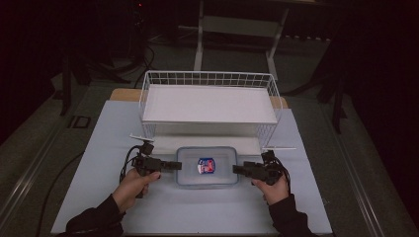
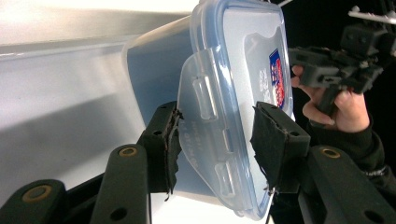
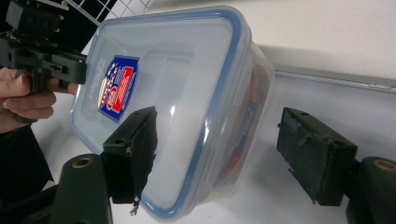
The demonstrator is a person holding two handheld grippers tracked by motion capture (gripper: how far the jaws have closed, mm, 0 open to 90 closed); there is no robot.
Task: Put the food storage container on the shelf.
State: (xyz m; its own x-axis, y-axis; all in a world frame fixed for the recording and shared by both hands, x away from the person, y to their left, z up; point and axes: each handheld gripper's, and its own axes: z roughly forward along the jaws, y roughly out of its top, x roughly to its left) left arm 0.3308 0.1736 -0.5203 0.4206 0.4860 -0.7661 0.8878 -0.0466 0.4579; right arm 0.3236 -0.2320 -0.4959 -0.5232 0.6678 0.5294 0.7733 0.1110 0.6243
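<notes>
The container (image 1: 206,167) looks like glossy translucent plastic, the basket (image 1: 209,79) seemingly white-coated wire, the table (image 1: 99,148) matt.

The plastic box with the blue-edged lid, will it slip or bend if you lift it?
The plastic box looks hard-walled, so probably stiff. Its smooth, shiny lid may be slippery. The side flap looks hinged and could flex under the left gripper. Flat and low, it seems unlikely to tip.
</notes>
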